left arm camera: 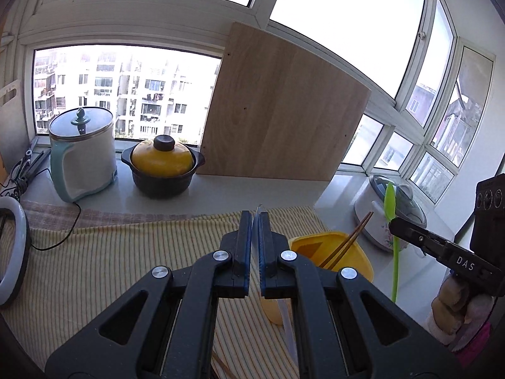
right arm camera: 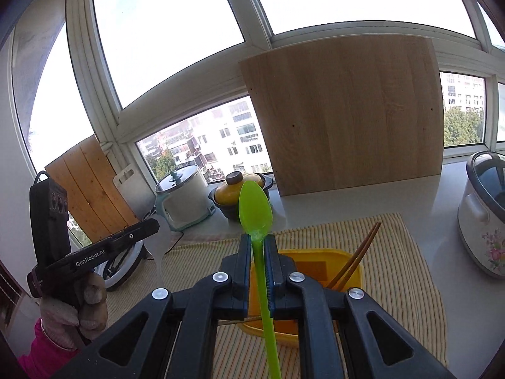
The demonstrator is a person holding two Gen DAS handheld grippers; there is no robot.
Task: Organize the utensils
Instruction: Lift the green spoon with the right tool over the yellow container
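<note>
Striped cloth [right arm camera: 394, 252] — claws (2) [left arm camera: 255, 221] [right arm camera: 259, 243] gripping spoons [right arm camera: 255, 208]

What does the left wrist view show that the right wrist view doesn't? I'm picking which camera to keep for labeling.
Only the left wrist view shows the left gripper close up, its fingers shut on a clear spoon seen edge-on.

Only the right wrist view shows the brown slatted board by the window and the green spoon's bowl face-on.

Both show the yellow container with chopsticks, the striped cloth, the wooden board, the kettle and the yellow-lidded pot.
</note>
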